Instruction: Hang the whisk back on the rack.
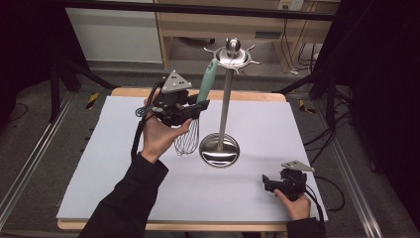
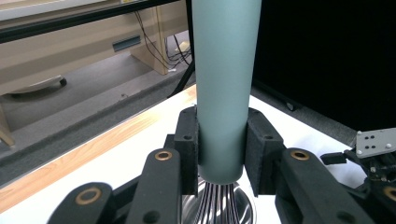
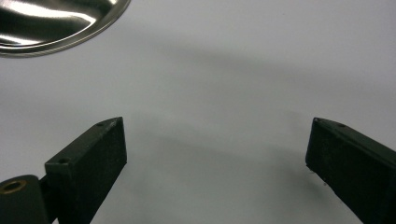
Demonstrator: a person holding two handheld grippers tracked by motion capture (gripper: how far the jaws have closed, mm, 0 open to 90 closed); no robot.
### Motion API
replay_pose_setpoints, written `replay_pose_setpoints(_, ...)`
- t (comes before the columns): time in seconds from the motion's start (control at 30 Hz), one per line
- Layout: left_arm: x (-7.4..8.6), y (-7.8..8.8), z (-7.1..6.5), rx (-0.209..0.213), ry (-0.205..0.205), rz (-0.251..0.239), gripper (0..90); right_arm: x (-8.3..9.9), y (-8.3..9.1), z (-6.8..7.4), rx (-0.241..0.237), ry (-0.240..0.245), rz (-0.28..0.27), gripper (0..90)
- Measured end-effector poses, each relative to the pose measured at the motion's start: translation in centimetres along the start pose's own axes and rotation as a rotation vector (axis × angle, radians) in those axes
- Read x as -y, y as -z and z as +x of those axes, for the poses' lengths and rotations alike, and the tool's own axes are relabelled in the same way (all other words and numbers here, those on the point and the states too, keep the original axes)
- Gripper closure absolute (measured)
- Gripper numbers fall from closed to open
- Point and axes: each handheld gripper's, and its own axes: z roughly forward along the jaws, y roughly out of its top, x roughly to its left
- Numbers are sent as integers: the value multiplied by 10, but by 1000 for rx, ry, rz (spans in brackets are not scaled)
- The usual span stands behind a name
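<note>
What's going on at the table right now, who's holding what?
The left gripper is shut on the teal handle of a whisk, gripping it just above the wires. The whisk's top is up at the hook ring of a steel utensil stand; whether it hangs on a hook I cannot tell. The right gripper is open and holds nothing, low over the white tabletop near the stand's base.

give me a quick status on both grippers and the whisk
Left gripper shut on whisk handle, near the stand. Right gripper open, empty, low over the table. Nothing in the way.
</note>
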Motion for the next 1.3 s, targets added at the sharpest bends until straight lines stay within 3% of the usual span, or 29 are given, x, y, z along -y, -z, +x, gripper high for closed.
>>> replay_pose_setpoints(1.3,4,-36,1,-1,5,-64,684,0,-1,1,5,4,11,58)
